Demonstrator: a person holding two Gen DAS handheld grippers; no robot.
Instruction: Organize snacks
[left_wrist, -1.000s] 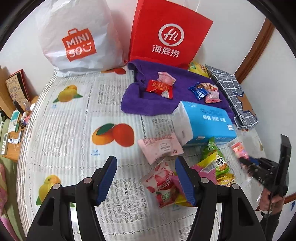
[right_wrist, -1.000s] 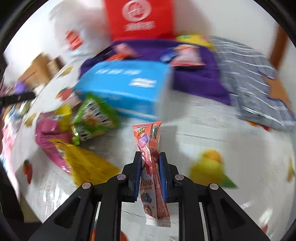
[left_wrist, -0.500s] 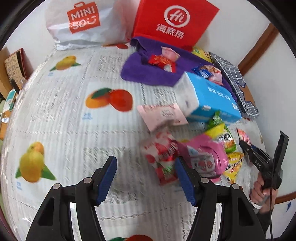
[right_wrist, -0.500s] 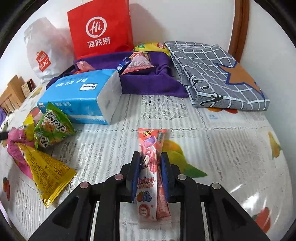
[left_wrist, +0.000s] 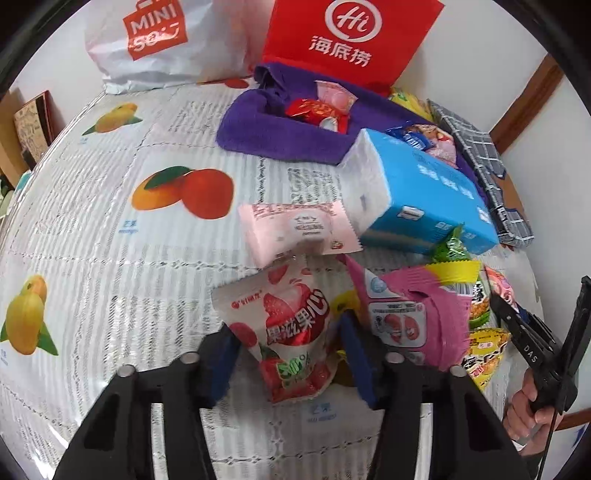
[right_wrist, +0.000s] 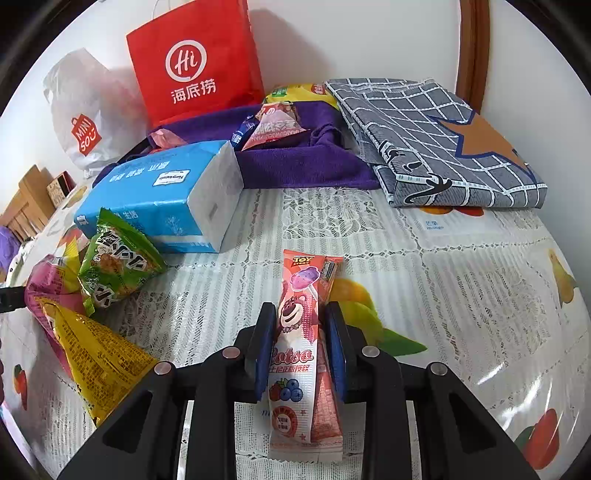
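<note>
My left gripper (left_wrist: 291, 354) is open, its blue pads on either side of a white and red strawberry candy bag (left_wrist: 288, 328) lying on the lace tablecloth. A pink wrapper (left_wrist: 295, 229), a magenta pouch (left_wrist: 406, 314) and green and yellow packets (left_wrist: 476, 306) lie around it. My right gripper (right_wrist: 301, 343) is shut on a pink Lotso lollipop packet (right_wrist: 299, 332) above the cloth. A purple towel (left_wrist: 280, 133) at the back holds several snacks, among them a red one (left_wrist: 314, 110). It also shows in the right wrist view (right_wrist: 303, 166).
A blue tissue pack (left_wrist: 417, 192) lies before the towel. A red paper bag (left_wrist: 351, 37) and a white Miniso bag (left_wrist: 159, 40) stand at the wall. A folded grey checked cloth (right_wrist: 439, 140) lies right. Green (right_wrist: 118, 269) and yellow (right_wrist: 92, 354) packets lie left of my right gripper.
My left gripper has come down and forward so its open pads now flank the strawberry candy bag. My right gripper still holds the lollipop packet, with the view now closer to the table.
</note>
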